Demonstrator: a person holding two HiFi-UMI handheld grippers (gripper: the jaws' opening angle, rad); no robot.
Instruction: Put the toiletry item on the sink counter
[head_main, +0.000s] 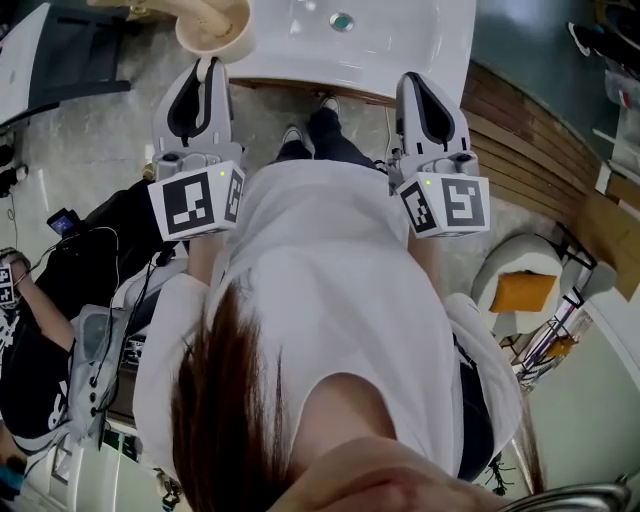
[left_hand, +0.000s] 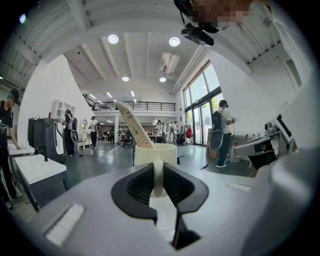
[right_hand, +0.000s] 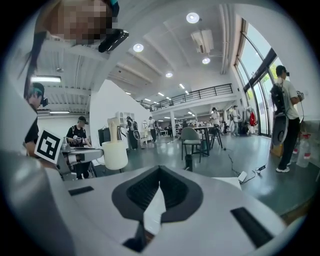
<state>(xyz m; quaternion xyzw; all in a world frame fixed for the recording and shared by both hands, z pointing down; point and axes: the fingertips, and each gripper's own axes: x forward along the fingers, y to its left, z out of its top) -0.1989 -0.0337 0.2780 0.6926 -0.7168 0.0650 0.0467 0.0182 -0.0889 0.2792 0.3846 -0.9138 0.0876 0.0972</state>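
A cream cup (head_main: 215, 28) with a pale tube standing in it hangs at the left end of the white sink counter (head_main: 410, 50). My left gripper (head_main: 208, 68) is shut on the cup's handle. In the left gripper view the handle (left_hand: 158, 177) runs upright between the black pads, with the cup (left_hand: 155, 154) just beyond and the tube (left_hand: 134, 125) leaning left out of it. My right gripper (head_main: 415, 85) points at the counter's front edge, shut and with nothing in it. The right gripper view shows the cup (right_hand: 115, 154) off to the left.
The sink's drain (head_main: 342, 21) lies at the top middle. A person in black (head_main: 30, 330) sits at the left by a dark cart. A white stool with an orange cushion (head_main: 522, 290) stands at the right. Wooden boards run along the right side.
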